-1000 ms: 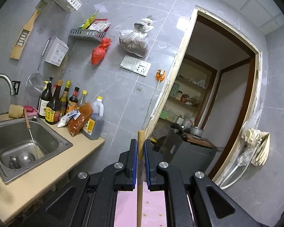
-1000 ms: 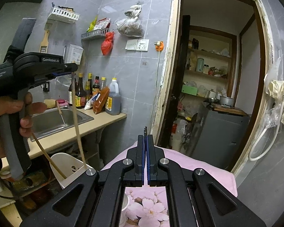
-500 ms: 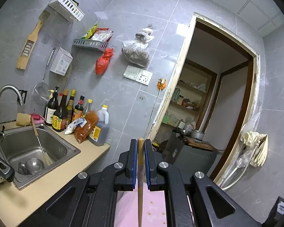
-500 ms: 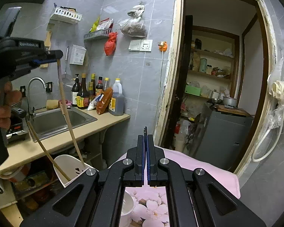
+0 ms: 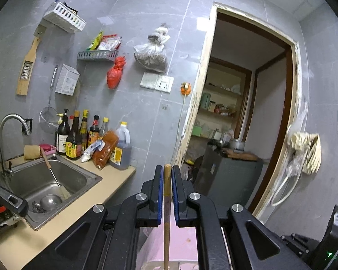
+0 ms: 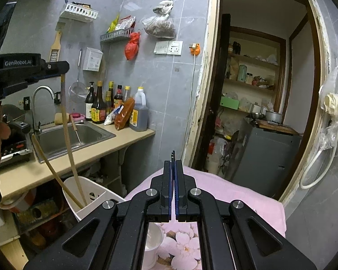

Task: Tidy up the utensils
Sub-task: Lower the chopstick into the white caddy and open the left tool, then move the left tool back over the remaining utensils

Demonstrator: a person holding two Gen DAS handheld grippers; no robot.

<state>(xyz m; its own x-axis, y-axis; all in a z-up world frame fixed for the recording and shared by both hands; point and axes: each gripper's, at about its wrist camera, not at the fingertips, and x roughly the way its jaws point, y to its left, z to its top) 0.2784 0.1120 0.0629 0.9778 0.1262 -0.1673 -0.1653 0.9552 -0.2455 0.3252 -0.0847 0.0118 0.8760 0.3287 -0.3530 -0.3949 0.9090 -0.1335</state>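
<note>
My left gripper point(image 5: 167, 177) is shut on the top end of a long wooden chopstick point(image 5: 167, 220), which hangs straight down. In the right wrist view the left gripper point(image 6: 60, 67) holds that chopstick point(image 6: 69, 139) with its lower end inside a white utensil holder point(image 6: 90, 198). A second chopstick point(image 6: 54, 175) leans in the holder. My right gripper point(image 6: 174, 171) is shut on a thin dark utensil point(image 6: 173, 154) whose tip sticks out past the fingertips, above a pink flowered cloth point(image 6: 225, 193).
A steel sink point(image 6: 78, 135) sits in a beige counter point(image 6: 85, 155) with several sauce bottles point(image 6: 106, 105) at the wall. A white cup point(image 6: 154, 236) stands on the cloth. An open doorway point(image 6: 259, 90) and grey cabinet point(image 6: 266, 157) are to the right.
The left gripper with the chopstick has risen and shifted left, drawing the chopstick more upright in the holder. The right gripper has stayed shut and nearly still.
</note>
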